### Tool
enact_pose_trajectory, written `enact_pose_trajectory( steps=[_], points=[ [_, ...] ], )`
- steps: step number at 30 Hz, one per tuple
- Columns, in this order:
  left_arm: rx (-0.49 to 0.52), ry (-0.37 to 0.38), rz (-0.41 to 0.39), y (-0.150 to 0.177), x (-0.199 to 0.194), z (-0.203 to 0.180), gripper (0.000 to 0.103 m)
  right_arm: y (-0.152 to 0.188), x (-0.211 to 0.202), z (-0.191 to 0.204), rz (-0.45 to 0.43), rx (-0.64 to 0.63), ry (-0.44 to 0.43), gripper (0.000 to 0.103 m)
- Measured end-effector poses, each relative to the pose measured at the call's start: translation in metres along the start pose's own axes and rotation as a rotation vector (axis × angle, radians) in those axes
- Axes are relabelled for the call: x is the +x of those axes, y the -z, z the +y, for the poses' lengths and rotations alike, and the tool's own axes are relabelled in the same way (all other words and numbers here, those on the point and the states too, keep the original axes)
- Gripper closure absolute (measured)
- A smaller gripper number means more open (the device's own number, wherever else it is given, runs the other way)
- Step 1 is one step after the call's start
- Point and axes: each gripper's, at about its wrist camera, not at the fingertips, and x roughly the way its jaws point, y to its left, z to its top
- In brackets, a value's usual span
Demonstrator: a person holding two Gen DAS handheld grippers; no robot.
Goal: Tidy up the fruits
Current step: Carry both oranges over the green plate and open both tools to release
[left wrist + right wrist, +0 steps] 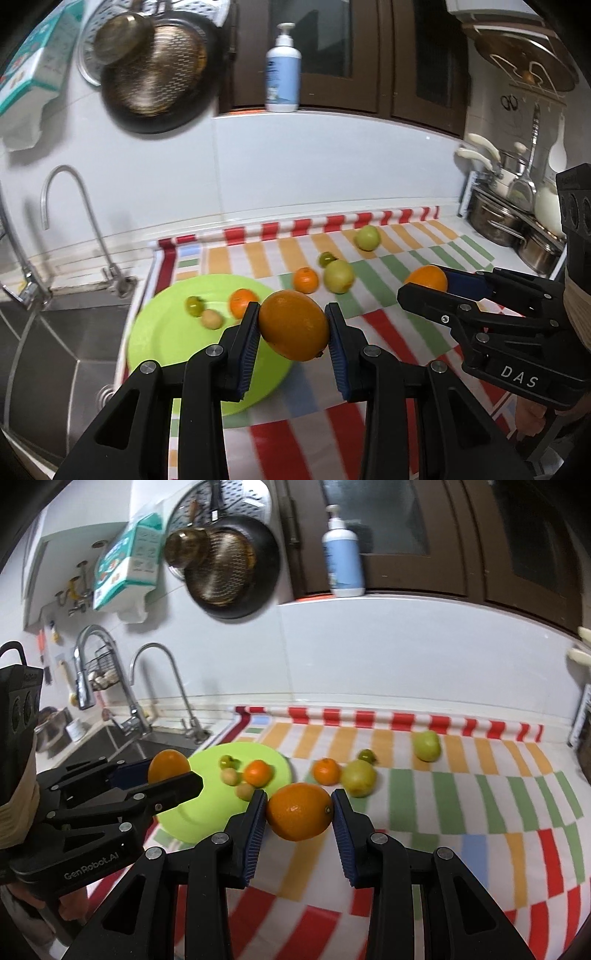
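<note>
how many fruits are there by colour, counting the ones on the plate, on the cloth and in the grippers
orange fruit: 4
green fruit: 4
tan fruit: 2
total: 10

Lime-green plate point(166, 350); cloth point(388, 332) checked red, orange, green; smaller fruit perhaps yellowish-green point(339, 276).
</note>
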Motion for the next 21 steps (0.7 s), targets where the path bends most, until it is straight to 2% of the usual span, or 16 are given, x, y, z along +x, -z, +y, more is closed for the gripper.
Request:
enact_pose_trajectory(
  steps=[10,21],
  points=[
    [-0.038,-0.062,0.031,0.015,-0.001,0.056,0.068,-0.003,0.038,0.049,0.046,-0.024,-0.072,0.067],
    [-0.06,-0.055,0.098,0.031,0.029,0.105,0.068,0.003,0.091,0.083,0.133,-0.029,-0.097,0.067]
  ],
)
